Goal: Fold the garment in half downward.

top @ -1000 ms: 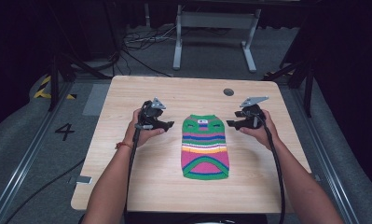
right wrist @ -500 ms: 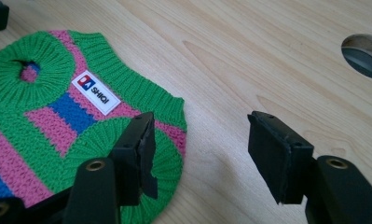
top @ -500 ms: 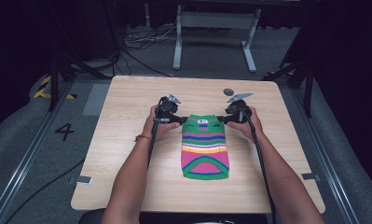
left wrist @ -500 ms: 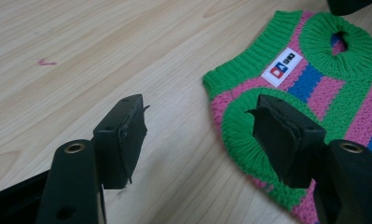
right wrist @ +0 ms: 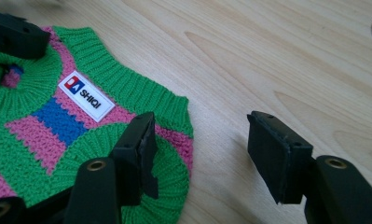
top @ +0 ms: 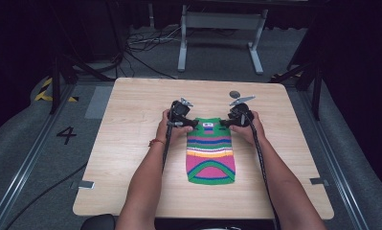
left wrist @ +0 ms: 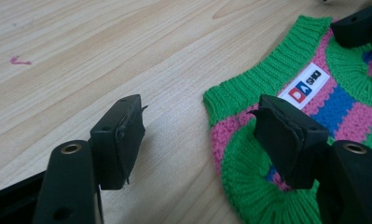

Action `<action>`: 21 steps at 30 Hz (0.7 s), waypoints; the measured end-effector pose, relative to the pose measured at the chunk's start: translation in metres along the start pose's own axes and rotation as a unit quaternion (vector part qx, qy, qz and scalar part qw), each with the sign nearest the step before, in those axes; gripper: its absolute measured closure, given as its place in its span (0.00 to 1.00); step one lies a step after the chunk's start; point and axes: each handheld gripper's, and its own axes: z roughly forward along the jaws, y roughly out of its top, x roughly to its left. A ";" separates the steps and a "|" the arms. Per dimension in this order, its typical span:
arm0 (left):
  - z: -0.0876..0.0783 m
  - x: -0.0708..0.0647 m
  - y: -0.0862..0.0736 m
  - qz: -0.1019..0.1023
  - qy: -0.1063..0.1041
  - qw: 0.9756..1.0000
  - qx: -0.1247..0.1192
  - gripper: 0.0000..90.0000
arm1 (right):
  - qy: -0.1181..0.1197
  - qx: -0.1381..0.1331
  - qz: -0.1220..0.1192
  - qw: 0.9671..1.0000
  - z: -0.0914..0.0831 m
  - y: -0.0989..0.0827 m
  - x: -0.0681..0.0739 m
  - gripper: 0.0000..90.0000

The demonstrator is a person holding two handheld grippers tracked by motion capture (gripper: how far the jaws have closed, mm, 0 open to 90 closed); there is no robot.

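A small knitted sweater [top: 210, 153] with green, pink, blue and orange stripes lies flat on the wooden table [top: 131, 158], its neck at the far end. My left gripper [top: 193, 123] sits low at its far left shoulder. In the left gripper view the left gripper [left wrist: 197, 109] is open: one jaw is over bare wood, the other over the green armhole of the sweater [left wrist: 267, 79]. My right gripper [top: 223, 123] is at the far right shoulder. In the right gripper view the right gripper [right wrist: 201, 123] is open and straddles that corner of the sweater [right wrist: 44, 116]. A white label [right wrist: 86, 96] lies at the neck.
A round dark grommet [top: 234, 94] sits in the table just beyond the right gripper. A small pink mark [left wrist: 18, 60] is on the wood left of the sweater. Beyond the far edge stand a metal frame [top: 217, 28] and floor cables.
Both hands have come inward from the sides and lowered. The grippers now sit at the sweater's two far corners.
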 end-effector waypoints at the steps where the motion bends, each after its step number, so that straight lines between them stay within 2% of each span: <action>1: 0.003 0.000 -0.001 -0.010 0.000 1.000 -0.003 0.36 | 0.006 -0.001 0.009 1.000 0.001 0.000 0.000 0.49; 2: 0.003 0.001 -0.001 -0.014 0.000 1.000 -0.007 0.36 | 0.006 -0.001 0.009 1.000 0.001 -0.001 -0.001 0.49; 6: 0.003 0.000 -0.001 -0.007 0.001 1.000 -0.006 0.37 | 0.011 0.000 0.007 1.000 0.002 -0.002 -0.002 0.51; 8: 0.001 -0.001 -0.001 0.004 -0.005 1.000 0.005 0.45 | 0.008 0.012 -0.003 1.000 0.001 0.000 0.001 0.58; 9: 0.001 -0.001 -0.001 0.004 -0.005 1.000 0.005 0.49 | 0.008 0.012 -0.003 1.000 0.001 0.000 0.001 0.58; 10: 0.000 -0.002 -0.001 0.005 -0.009 1.000 0.005 0.49 | 0.012 0.013 -0.003 1.000 0.000 0.001 0.002 0.63; 11: 0.000 -0.003 -0.001 0.008 -0.023 1.000 0.002 0.60 | 0.021 0.016 -0.006 1.000 0.000 0.001 0.005 0.73; 12: 0.000 -0.003 -0.001 0.006 -0.035 0.999 0.000 0.67 | 0.024 0.018 -0.002 1.000 0.000 0.002 0.006 0.77; 13: 0.000 -0.003 -0.001 0.006 -0.035 0.999 0.000 0.76 | 0.029 0.019 -0.003 0.999 0.000 0.002 0.006 0.82; 14: 0.000 -0.004 -0.001 0.008 -0.045 0.999 0.000 0.76 | 0.029 0.019 -0.003 0.999 0.000 0.002 0.006 0.82; 15: 0.001 -0.004 -0.001 0.013 -0.049 0.999 -0.001 0.85 | 0.033 0.021 -0.001 0.999 0.000 0.003 0.007 0.86; 16: 0.001 -0.006 0.000 0.022 -0.047 0.999 0.000 0.86 | 0.033 0.022 -0.002 0.999 0.000 0.003 0.008 0.88; 21: 0.000 -0.007 0.003 0.034 -0.033 0.999 0.002 0.90 | 0.038 0.019 0.005 0.999 -0.002 0.003 0.006 0.94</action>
